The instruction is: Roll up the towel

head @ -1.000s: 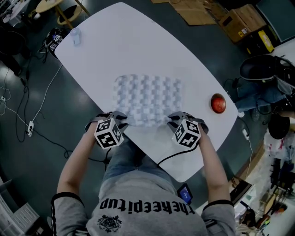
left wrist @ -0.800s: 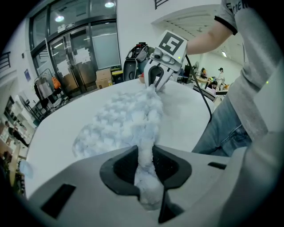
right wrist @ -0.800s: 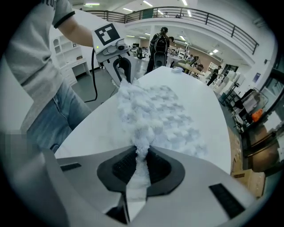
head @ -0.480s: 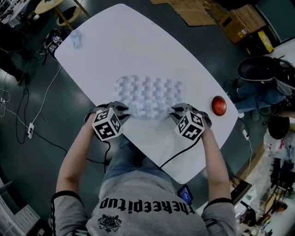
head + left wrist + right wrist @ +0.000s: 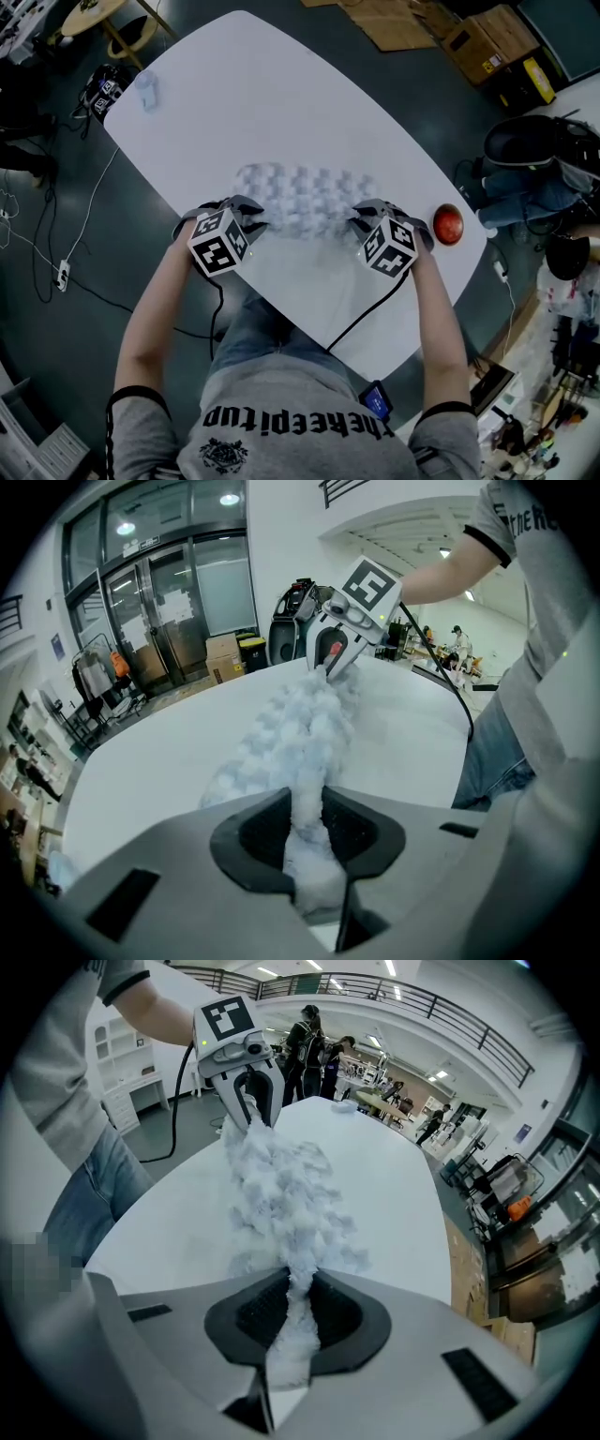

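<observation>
A fluffy white-and-pale-blue towel point(image 5: 305, 199) lies on the white oval table point(image 5: 281, 103), its near edge lifted and folded over toward the far side. My left gripper point(image 5: 246, 214) is shut on the towel's near-left corner point(image 5: 309, 855). My right gripper point(image 5: 367, 217) is shut on the near-right corner point(image 5: 295, 1321). In the left gripper view the towel point(image 5: 300, 733) stretches in a bunched ridge to the right gripper point(image 5: 323, 667). In the right gripper view the towel point(image 5: 281, 1194) runs to the left gripper point(image 5: 251, 1110).
A red ball-like object point(image 5: 448, 226) sits on the table just right of my right gripper. A small pale object point(image 5: 147, 87) lies at the table's far left end. Cardboard boxes point(image 5: 487, 47), a chair point(image 5: 530, 141) and cables surround the table on the floor.
Both grippers have carried the towel's near edge away from the person, across the table. The flat part of the towel in view has grown shorter.
</observation>
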Available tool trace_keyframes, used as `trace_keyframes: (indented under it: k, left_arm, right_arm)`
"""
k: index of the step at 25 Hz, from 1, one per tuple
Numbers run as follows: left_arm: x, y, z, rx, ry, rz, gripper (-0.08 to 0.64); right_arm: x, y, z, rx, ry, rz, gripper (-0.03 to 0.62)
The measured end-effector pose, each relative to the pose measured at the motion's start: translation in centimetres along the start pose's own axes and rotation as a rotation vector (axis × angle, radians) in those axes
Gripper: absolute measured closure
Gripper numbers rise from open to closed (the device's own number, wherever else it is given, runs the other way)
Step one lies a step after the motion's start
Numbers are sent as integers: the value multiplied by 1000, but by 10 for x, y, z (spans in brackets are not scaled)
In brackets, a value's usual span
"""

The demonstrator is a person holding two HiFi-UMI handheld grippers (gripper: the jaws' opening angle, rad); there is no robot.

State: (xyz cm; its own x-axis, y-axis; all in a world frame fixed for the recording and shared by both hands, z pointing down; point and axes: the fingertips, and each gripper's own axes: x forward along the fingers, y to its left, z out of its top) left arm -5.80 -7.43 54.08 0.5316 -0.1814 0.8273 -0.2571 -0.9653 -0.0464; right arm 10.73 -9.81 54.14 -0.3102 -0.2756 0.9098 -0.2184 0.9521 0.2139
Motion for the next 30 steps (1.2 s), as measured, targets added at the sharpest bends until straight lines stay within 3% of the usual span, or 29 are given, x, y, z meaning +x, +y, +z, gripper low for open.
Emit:
trace_keyframes:
  k: [17, 24, 30]
  left_arm:
    - [23, 66, 4, 146, 20, -24, 459]
    - [30, 92, 7, 276, -2, 45, 453]
    - [35, 111, 12, 312, -23, 89, 429]
  right_arm:
    - [30, -57, 3, -15, 30, -50, 523]
    - [40, -81, 5, 5, 26, -98, 506]
    - [48, -101, 6, 42, 29, -159, 492]
